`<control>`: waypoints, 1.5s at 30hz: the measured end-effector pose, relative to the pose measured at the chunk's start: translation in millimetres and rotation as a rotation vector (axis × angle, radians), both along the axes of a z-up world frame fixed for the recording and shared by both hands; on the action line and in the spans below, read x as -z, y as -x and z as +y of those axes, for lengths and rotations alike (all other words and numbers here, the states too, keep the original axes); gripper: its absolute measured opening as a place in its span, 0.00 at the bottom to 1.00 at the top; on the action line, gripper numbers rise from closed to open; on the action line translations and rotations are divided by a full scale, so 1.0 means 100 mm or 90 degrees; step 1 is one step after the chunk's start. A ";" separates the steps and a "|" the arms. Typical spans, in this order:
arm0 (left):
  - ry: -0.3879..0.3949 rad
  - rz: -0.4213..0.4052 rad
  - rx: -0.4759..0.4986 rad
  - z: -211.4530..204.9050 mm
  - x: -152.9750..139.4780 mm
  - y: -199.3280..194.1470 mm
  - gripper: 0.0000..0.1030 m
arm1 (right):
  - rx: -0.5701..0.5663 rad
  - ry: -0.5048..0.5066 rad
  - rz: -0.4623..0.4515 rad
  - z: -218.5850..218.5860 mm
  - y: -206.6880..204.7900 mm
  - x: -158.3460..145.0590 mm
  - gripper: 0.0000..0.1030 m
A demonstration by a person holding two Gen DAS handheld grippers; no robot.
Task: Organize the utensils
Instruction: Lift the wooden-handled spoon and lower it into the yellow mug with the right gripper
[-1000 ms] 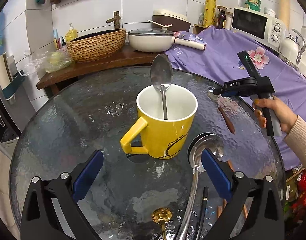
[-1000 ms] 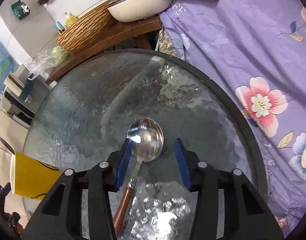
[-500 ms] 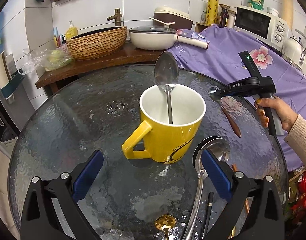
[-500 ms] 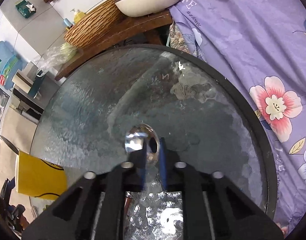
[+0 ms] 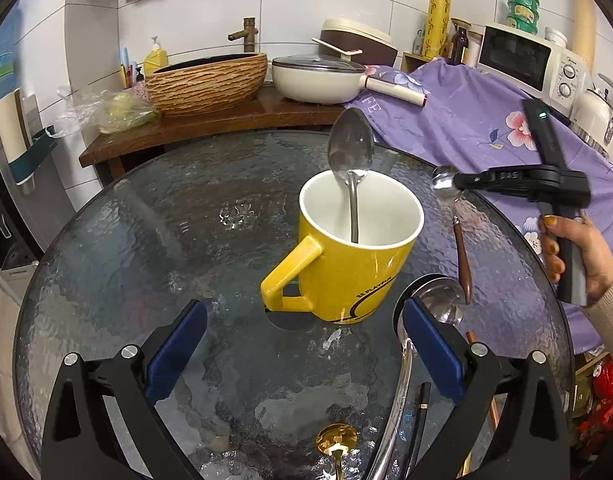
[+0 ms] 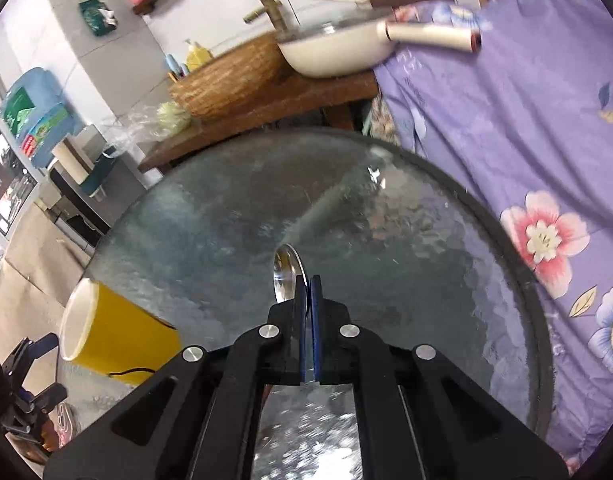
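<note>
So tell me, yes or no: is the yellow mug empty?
No, a silver spoon stands in the yellow mug, its bowl sticking up above the rim.

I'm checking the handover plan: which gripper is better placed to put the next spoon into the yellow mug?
Right. The right gripper is already shut on the wooden-handled spoon, beside the yellow mug. The left gripper is open and empty.

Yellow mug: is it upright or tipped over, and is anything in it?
Upright. The yellow mug stands on the glass table, mouth up, with one steel spoon standing inside, bowl end up. No liquid visible.
</note>
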State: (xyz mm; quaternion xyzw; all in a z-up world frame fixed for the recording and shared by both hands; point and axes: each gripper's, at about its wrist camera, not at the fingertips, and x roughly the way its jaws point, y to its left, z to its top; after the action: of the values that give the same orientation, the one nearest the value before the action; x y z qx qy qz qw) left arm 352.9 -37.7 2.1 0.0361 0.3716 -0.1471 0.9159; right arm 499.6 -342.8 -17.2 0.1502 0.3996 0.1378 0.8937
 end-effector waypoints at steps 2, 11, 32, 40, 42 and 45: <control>0.004 -0.001 -0.003 0.01 -0.01 0.01 0.93 | -0.003 0.016 -0.026 0.07 0.11 -0.15 0.03; 0.004 -0.018 -0.012 0.07 -0.13 0.10 0.93 | -0.006 0.092 -0.154 0.35 0.56 -0.92 0.03; 0.027 -0.034 -0.044 0.28 -0.29 0.22 0.94 | -0.028 0.181 -0.332 1.69 0.62 -1.40 0.02; 0.021 -0.048 -0.063 0.30 -0.28 0.22 0.94 | -0.056 0.206 -0.324 1.73 0.82 -0.93 0.02; 0.016 -0.053 -0.073 0.30 -0.28 0.20 0.94 | -0.072 0.211 -0.312 1.76 0.86 -0.83 0.02; 0.013 -0.053 -0.083 0.28 -0.26 0.16 0.94 | -0.091 0.206 -0.289 1.79 0.91 -0.70 0.02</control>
State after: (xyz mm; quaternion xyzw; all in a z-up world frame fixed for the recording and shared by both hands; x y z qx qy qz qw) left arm 336.8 -9.9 28.3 0.0084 0.3333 -0.0895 0.9385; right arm 408.8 -163.9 52.7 -0.0578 0.2158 0.1652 0.9606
